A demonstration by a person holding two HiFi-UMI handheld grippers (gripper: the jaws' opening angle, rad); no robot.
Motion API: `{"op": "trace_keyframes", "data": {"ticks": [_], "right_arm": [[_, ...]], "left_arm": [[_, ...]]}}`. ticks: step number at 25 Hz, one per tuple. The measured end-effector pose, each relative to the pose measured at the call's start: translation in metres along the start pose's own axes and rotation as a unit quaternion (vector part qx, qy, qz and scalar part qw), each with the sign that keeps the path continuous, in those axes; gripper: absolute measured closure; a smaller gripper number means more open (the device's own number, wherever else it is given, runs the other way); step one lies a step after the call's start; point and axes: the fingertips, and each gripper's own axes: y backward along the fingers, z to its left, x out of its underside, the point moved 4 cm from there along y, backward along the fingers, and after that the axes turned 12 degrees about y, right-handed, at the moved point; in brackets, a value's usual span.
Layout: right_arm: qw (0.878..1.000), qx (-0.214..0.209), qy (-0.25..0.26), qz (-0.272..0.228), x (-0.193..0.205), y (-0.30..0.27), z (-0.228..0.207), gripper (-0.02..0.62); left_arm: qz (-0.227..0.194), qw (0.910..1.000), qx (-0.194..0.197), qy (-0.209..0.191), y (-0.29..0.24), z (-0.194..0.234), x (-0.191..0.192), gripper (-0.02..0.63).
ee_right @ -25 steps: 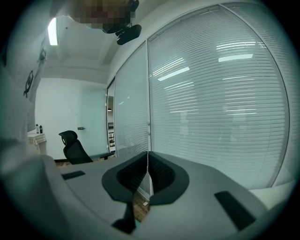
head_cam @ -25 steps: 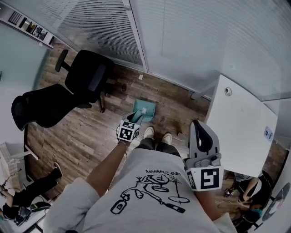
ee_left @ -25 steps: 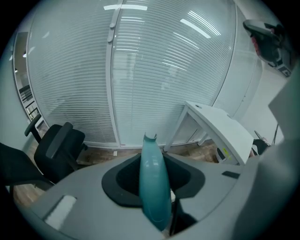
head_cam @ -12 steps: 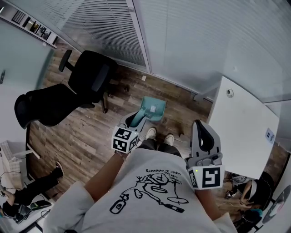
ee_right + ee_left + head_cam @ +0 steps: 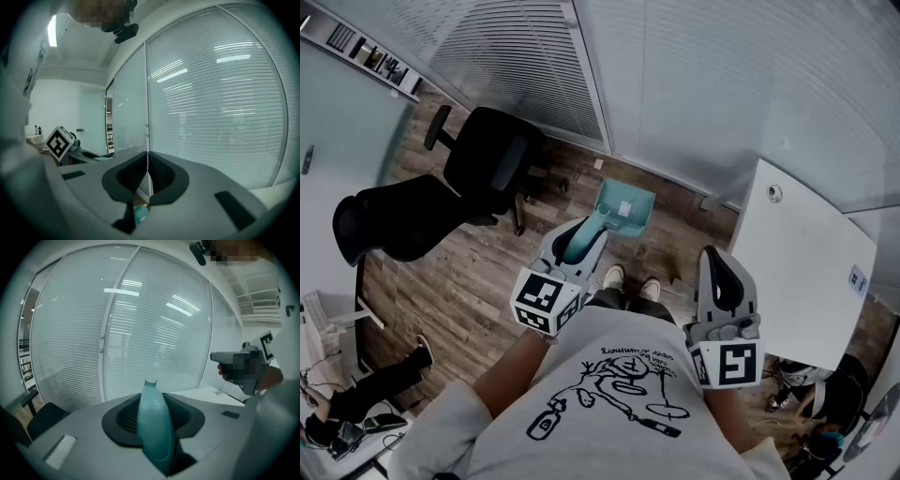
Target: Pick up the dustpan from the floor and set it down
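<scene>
The dustpan (image 5: pixel 630 219) is now higher than a second ago, off the floor (image 5: pixel 478 281), in front of the person (image 5: pixel 609 394). The left gripper (image 5: pixel 577 236) clamps its handle (image 5: pixel 153 423); the right gripper (image 5: pixel 718 267) is closed, empty. Setting down remains. Its pan holds only a pale patch (image 5: pixel 623 207), perhaps a label.

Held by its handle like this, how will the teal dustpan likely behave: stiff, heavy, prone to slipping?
Probably stiff: the dustpan juts unbent from the left gripper. Likely light, looking like thin plastic. The smooth, rounded handle might pivot or slip in the grip.
</scene>
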Motion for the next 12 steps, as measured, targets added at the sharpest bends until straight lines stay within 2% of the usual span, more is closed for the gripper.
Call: {"op": "trace_keyframes", "data": {"ticks": [6,12], "right_arm": [[1.000,0.003,0.001,-0.002,0.000,0.003,-0.002,0.589],[1.000,0.003,0.002,-0.001,0.000,0.004,-0.003,0.589]], "left_arm": [[-0.024,0.9996,0.011,-0.004,0.011,-0.013,-0.029,0.485],[-0.026,0.9996,0.012,-0.005,0.011,-0.012,-0.031,0.485]]}}
